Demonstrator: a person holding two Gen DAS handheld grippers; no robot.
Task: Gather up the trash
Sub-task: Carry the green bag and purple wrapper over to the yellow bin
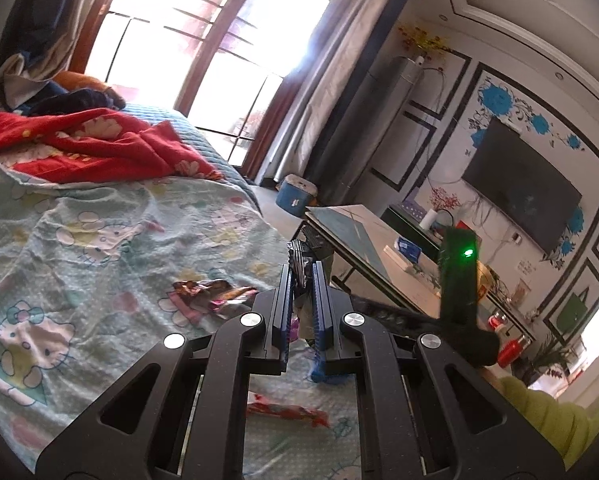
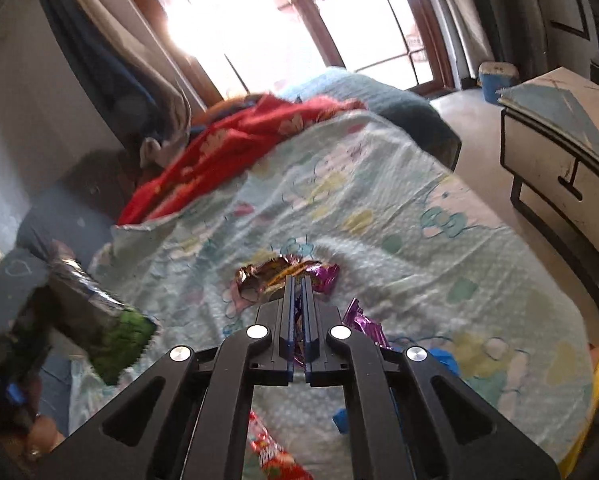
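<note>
- Left gripper [image 1: 303, 276]: fingers nearly together, pinching a dark crinkled wrapper [image 1: 299, 280]; seen from the right wrist it is a silver-and-green foil bag [image 2: 99, 320].
- Right gripper [image 2: 297, 284]: fingers closed on a purple foil wrapper [image 2: 299, 328].
- Bed [image 2: 419, 220], cartoon-print quilted sheet: one gold-purple wrapper [image 2: 275, 276] just beyond the right fingers; one red wrapper [image 2: 271, 452] beneath them.

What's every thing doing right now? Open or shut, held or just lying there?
Left gripper: jaws shut on green bag.
Right gripper: jaws shut on purple wrapper.
Gold wrapper: crumpled, lying on bed.
Red wrapper: lying on bed.
Blanket: bunched up.
TV: off.
Bin: lid on.
</note>
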